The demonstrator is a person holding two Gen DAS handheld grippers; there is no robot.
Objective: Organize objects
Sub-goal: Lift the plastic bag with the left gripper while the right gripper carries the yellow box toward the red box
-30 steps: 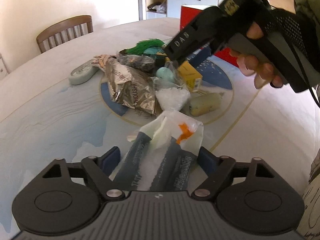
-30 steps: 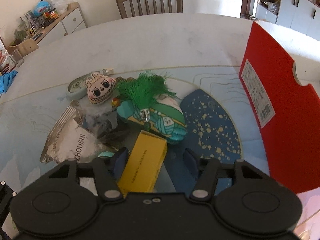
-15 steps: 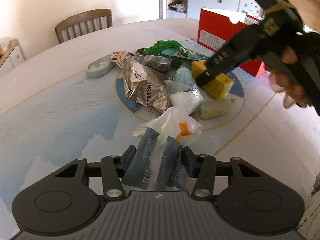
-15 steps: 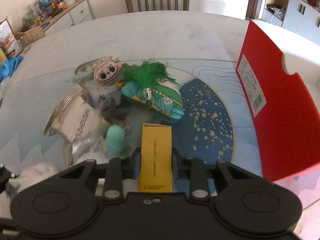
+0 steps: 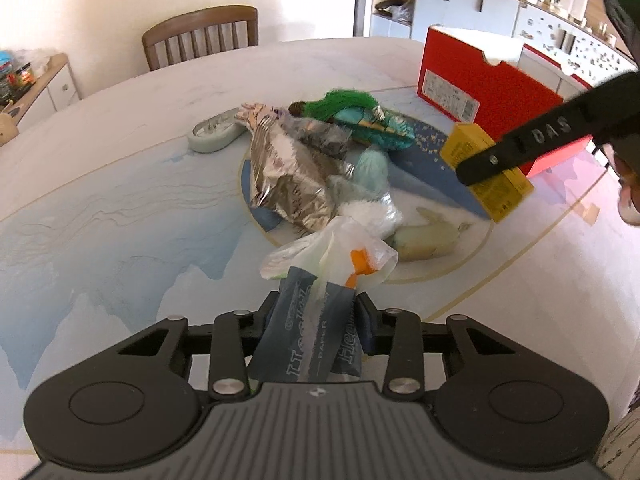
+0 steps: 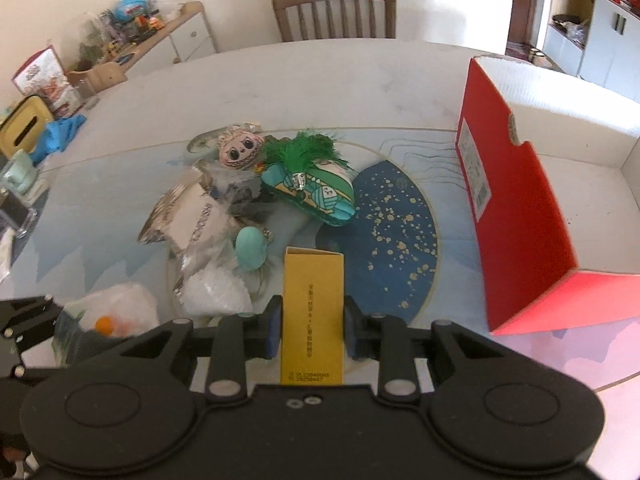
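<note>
My left gripper (image 5: 318,322) is shut on a dark blue tissue pack (image 5: 304,340) with a clear plastic bag (image 5: 336,248) crumpled at its front, held above the table. My right gripper (image 6: 312,330) is shut on a yellow box (image 6: 313,312), lifted above the table; the box also shows in the left wrist view (image 5: 486,170). A pile lies on the table's centre: a silver foil bag (image 5: 288,172), a green tasselled pouch (image 6: 316,184), a teal egg shape (image 6: 250,246), a doll face (image 6: 240,150) and a white plastic bag (image 6: 216,292).
An open red box (image 6: 516,208) with a white inside stands at the right of the table. A pale green case (image 5: 214,136) lies behind the pile. A wooden chair (image 6: 334,10) stands at the far edge. A cluttered sideboard (image 6: 132,36) is at the left.
My right gripper closed on the yellow box and lifted it off the pile toward the right. My left gripper closed on the tissue pack and raised it.
</note>
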